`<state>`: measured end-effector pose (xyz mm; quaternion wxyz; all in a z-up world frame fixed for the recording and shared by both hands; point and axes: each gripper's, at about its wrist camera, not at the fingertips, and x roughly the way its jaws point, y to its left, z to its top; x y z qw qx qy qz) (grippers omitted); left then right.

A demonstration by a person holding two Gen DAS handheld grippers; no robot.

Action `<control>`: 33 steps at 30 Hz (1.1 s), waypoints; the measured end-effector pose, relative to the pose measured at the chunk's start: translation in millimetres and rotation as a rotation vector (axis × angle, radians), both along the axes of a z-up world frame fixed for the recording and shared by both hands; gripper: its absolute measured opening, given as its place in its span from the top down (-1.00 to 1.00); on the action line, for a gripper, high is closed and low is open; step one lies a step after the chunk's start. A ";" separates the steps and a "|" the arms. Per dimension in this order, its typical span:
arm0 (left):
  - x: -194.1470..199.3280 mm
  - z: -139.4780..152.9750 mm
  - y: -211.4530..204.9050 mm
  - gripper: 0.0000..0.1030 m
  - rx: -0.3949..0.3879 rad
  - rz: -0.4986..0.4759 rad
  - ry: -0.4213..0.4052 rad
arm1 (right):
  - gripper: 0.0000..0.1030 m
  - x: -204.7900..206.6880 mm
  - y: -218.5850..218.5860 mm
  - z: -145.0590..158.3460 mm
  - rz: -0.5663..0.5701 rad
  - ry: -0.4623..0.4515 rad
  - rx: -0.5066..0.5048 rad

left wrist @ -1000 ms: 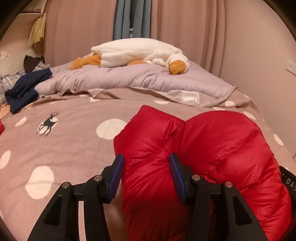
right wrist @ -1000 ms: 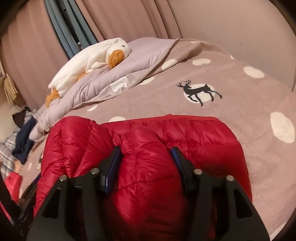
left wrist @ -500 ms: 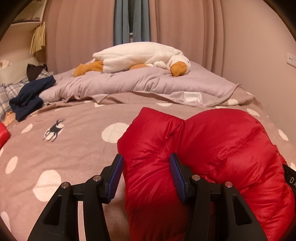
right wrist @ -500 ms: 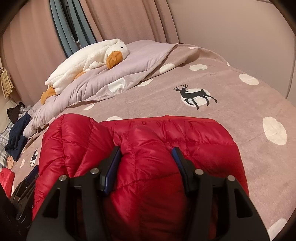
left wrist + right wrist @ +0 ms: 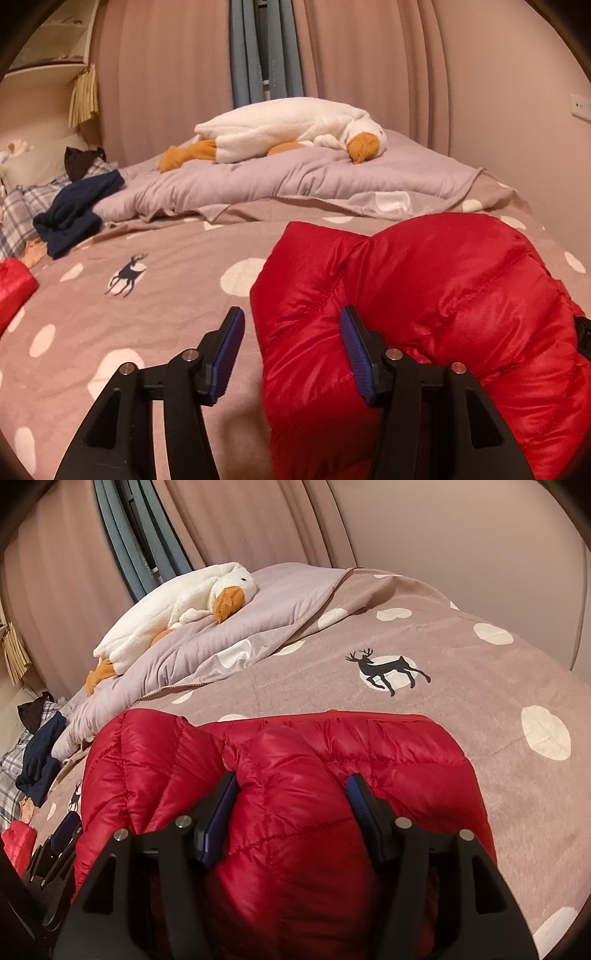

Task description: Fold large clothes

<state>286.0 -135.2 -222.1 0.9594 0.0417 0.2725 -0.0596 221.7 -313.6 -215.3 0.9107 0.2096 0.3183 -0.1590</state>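
Red puffy jacket (image 5: 424, 302): it lies folded on the bed, lower right of my left view, low in the middle of my right view.
My left gripper (image 5: 291, 347): its jaws are opening. One pad has a gap beside the jacket edge, the other touches it.
My right gripper (image 5: 291, 805): its jaws are opening, with a fat puff of jacket between them, touching both pads.
Bed cover (image 5: 461, 686): brown with white dots and a black deer.
White toy goose (image 5: 291, 129): far back, upper middle, on the folded purple blanket (image 5: 295, 177).

One red jacket (image 5: 424, 295), one plush goose (image 5: 291, 129)
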 end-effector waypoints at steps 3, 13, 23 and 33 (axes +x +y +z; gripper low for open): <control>3.7 6.0 6.5 -0.31 -0.014 0.028 0.032 | -0.32 -2.8 -1.1 6.2 -0.004 0.007 0.006; -29.5 32.3 33.3 -0.85 -0.006 0.041 0.042 | -0.89 -56.1 -8.1 28.1 -0.009 -0.059 0.090; -49.8 17.7 78.0 -0.85 -0.238 -0.067 0.230 | -0.99 -95.4 -13.4 25.1 0.044 -0.070 0.171; -26.8 -15.2 88.4 -0.88 -0.546 -0.230 0.435 | -1.00 -78.5 -16.2 -12.6 0.093 0.027 0.381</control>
